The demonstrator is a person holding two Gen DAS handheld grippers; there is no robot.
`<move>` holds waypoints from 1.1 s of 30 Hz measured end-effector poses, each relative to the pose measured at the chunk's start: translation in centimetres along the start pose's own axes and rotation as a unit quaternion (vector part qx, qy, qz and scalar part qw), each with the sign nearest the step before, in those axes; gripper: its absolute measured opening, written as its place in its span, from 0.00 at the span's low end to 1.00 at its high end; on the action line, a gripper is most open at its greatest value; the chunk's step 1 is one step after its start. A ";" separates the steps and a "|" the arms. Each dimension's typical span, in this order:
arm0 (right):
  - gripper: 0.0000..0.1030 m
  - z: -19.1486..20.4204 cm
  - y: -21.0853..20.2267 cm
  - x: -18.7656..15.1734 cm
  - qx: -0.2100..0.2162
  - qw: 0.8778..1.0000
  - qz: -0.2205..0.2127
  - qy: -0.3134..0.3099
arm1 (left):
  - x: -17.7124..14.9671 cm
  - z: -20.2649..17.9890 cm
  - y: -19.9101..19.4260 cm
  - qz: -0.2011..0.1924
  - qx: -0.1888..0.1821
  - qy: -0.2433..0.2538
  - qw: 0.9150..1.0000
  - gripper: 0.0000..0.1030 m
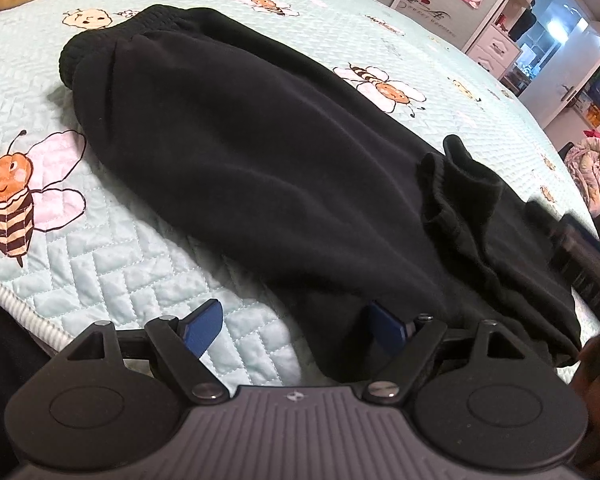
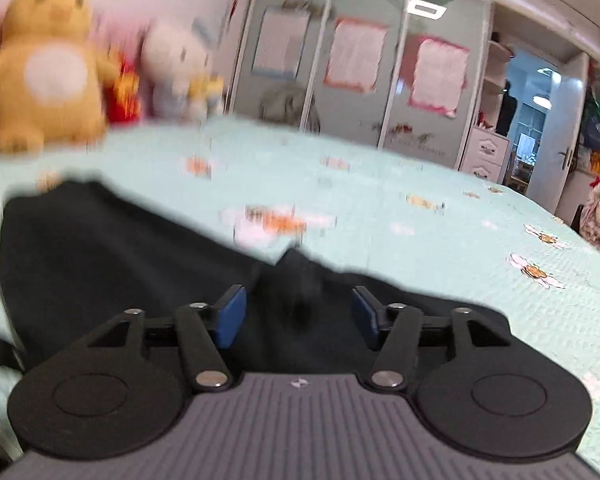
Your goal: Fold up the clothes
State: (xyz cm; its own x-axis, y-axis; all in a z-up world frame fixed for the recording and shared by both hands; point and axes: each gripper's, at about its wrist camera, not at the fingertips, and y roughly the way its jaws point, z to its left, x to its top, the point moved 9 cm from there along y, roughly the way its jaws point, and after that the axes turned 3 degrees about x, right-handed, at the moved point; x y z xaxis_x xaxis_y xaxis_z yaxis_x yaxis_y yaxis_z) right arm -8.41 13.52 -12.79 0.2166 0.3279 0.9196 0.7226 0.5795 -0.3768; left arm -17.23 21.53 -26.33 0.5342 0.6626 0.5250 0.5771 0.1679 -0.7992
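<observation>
A black fleece garment with ribbed cuffs (image 1: 260, 168), apparently trousers or a sleeved top, is laid lengthwise on the pale green quilted bed cover printed with bees (image 1: 100, 264). One ribbed end (image 1: 96, 52) is seen at the far side; a second ribbed cuff (image 1: 456, 184) is seen bunched and partly upturned on top of the cloth at the near right, so the piece seems to be doubled over itself there, though the layering cannot be told for certain. The left hand-held gripper (image 1: 296, 326) is held low over the near edge of the fabric, its blue fingers spread apart with nothing between them; one finger is over the quilt, the other at the cloth edge, a placement suited to pinching that hem. The right hand-held gripper (image 2: 298, 316) is likewise spread wide and is aimed at a raised peak of black cloth (image 2: 300, 276); the right view is blurred, so contact cannot be told. A yellow plush toy (image 2: 48, 68) and a white plush toy (image 2: 176, 64) are noted at the bed head, well apart from the garment.
</observation>
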 end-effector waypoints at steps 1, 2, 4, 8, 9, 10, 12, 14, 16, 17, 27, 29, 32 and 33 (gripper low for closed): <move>0.64 -0.1 0.0 0.1 0.002 1.000 -0.001 0.003 | 0.1 -0.1 0.0 0.000 0.000 0.002 1.000 0.81; 0.64 0.0 0.5 0.1 0.008 1.000 0.005 0.005 | 0.1 -0.2 0.0 0.000 -0.001 0.003 1.000 0.81; 0.64 0.3 1.6 0.1 0.019 1.000 0.015 0.012 | 0.1 -0.2 0.0 0.000 -0.002 0.002 1.000 0.81; 0.58 1.1 5.5 -0.7 0.009 0.999 0.044 0.009 | 0.0 0.1 0.0 0.001 -0.001 -0.001 1.000 0.81; 0.51 1.1 5.9 -1.1 0.005 0.999 0.051 0.014 | 0.0 0.2 -0.1 0.001 -0.001 -0.002 1.000 0.81; 0.25 1.3 5.6 -1.0 0.009 0.999 0.046 0.011 | 0.1 0.3 -0.1 0.001 -0.001 -0.002 1.000 0.81; 0.10 1.6 4.8 -0.7 0.015 0.999 0.038 0.005 | 0.1 0.4 -0.1 0.001 -0.003 -0.004 1.000 0.81; 0.10 1.9 4.1 -0.5 0.022 0.999 0.029 -0.001 | 0.1 0.7 0.1 0.002 -0.005 -0.009 1.000 0.82; 0.10 2.2 3.4 -0.2 0.028 0.999 0.021 -0.007 | 0.1 0.7 0.3 0.003 -0.005 -0.010 1.000 0.83; 0.10 2.4 3.0 -0.1 0.032 0.999 0.017 -0.010 | 0.1 0.6 0.4 0.003 -0.004 -0.008 1.000 0.85; 0.15 4.5 6.2 -4.7 0.032 0.995 0.092 -0.023 | 0.2 -0.1 -0.6 -0.012 -0.001 0.010 1.000 0.87; 0.30 4.2 5.4 -4.3 0.027 0.995 0.089 -0.029 | 0.1 -0.2 -0.4 -0.008 -0.002 0.010 1.000 0.87; 0.60 4.0 2.8 -2.9 0.036 0.997 0.049 -0.039 | -0.1 -0.3 -0.2 -0.004 -0.004 0.011 1.000 0.87; 0.62 4.5 1.9 -3.1 0.035 0.996 0.040 -0.068 | -0.2 -0.3 -0.1 -0.003 -0.003 0.011 1.000 0.87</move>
State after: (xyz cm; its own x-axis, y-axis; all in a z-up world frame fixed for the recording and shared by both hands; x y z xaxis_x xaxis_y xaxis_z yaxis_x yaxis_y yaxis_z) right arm -10.66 17.01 -16.86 0.1772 0.4706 0.8644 0.6580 0.5964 -0.4596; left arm -17.18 21.13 -26.21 0.5444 0.6452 0.5361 0.5844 0.1668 -0.7941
